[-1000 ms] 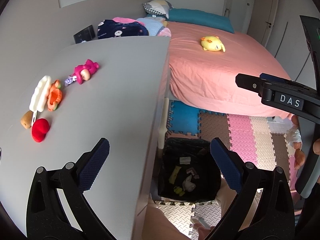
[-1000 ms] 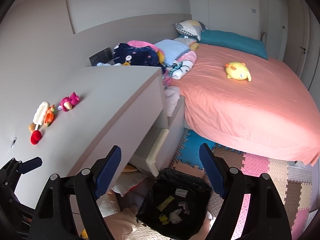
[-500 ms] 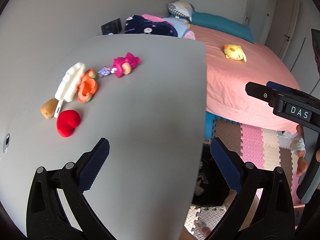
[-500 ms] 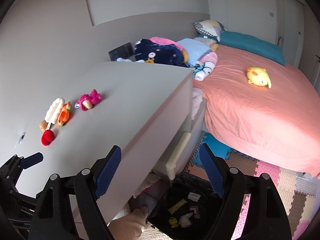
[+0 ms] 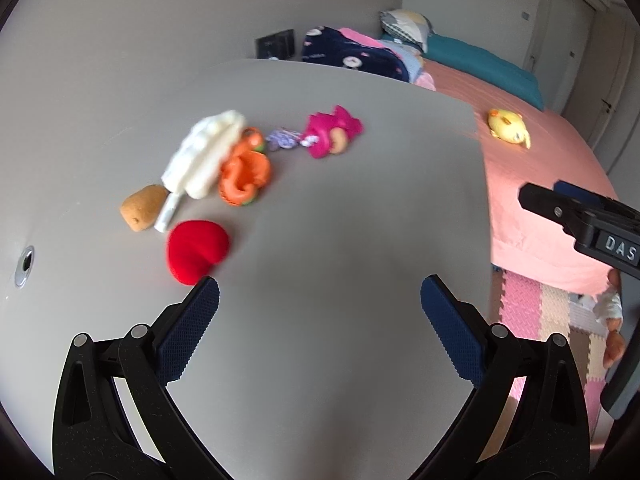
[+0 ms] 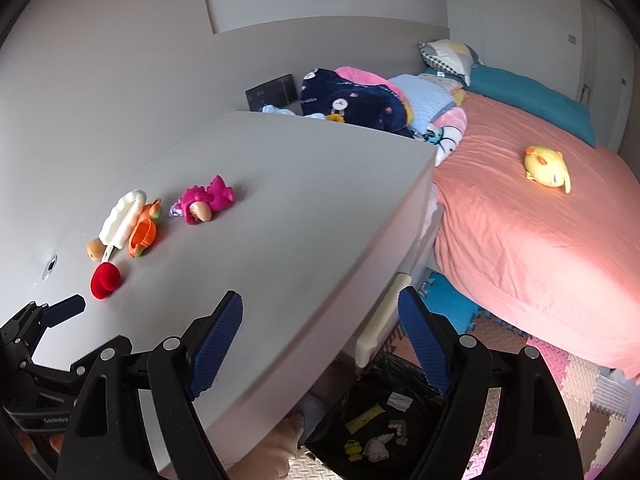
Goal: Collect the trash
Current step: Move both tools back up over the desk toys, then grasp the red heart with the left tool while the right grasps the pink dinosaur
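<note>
A: Where is the trash from the fingers?

B: On the desk (image 5: 340,240), ahead and to the left of the left gripper (image 5: 320,312). The red piece (image 5: 196,250) lies nearest, just beyond the tip of its left finger (image 5: 188,332). Past that come the brown lump (image 5: 142,208), the white stick (image 5: 208,156), the orange piece (image 5: 244,176) and, furthest, the pink toy (image 5: 330,136).

A: Jaws?

B: Both grippers stand wide, with nothing between the pads. The right gripper (image 6: 320,336) hangs over the desk's near edge, well apart from the pile.

A: So the left hand is nearer?

B: Yes, by my reading. In the right view the left gripper's tip sits near the red piece (image 6: 105,280).

A: Long axis?

B: The white stick (image 6: 122,220) runs from the brown lump away toward the wall, slanting right. The orange piece touches its right side, so grabbing it alone looks awkward. The red piece is clear of the others.

A: And the bin?

B: The black bag (image 6: 384,420) sits on the floor below the desk's edge, already holding scraps. A drawer (image 6: 380,320) juts out above it, which may crowd the drop.
</note>
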### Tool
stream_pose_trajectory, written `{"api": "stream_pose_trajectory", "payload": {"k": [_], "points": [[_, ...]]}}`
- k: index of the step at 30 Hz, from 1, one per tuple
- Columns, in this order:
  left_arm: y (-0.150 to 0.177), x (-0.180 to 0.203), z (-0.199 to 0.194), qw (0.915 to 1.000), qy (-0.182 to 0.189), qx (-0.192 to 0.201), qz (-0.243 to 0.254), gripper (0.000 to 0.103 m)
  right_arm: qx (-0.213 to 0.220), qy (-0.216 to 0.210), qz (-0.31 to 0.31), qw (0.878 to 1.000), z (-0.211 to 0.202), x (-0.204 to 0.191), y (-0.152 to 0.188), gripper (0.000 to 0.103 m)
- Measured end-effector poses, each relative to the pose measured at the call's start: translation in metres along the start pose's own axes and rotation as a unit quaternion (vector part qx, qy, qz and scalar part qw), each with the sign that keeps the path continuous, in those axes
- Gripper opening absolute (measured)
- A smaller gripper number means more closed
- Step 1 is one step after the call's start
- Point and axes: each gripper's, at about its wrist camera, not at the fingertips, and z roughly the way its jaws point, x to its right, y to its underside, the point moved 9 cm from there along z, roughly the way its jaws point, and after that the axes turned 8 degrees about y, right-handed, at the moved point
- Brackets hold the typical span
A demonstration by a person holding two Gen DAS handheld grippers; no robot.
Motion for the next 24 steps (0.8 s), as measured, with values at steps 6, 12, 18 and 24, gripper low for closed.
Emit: {"api": "stream_pose_trajectory", "payload": {"k": [6,12,18,24], "points": [[-0.014,-0.031,0.005,0.9989,-0.032,0.017,-0.028,0.096,-0.009,-0.016,-0.018,1.000,0.016,-0.020,-0.006,0.080],[-0.013,-0.052,0.017,0.9977,-0.047,0.005,-0.048,0.087,-0.020,-0.033,-0.032,0.999,0.034,-0.039,-0.010,0.080],[-0.015,-0.074,0.027,0.9952,-0.048,0.002,-0.085,0.073,-0.022,-0.042,-0.052,0.998,0.048,-0.057,-0.021,0.080],[-0.018,-0.090,0.034,0.9921,-0.042,-0.004,-0.118,0.069,-0.027,-0.047,-0.069,0.996,0.064,-0.072,-0.036,0.080]]}}
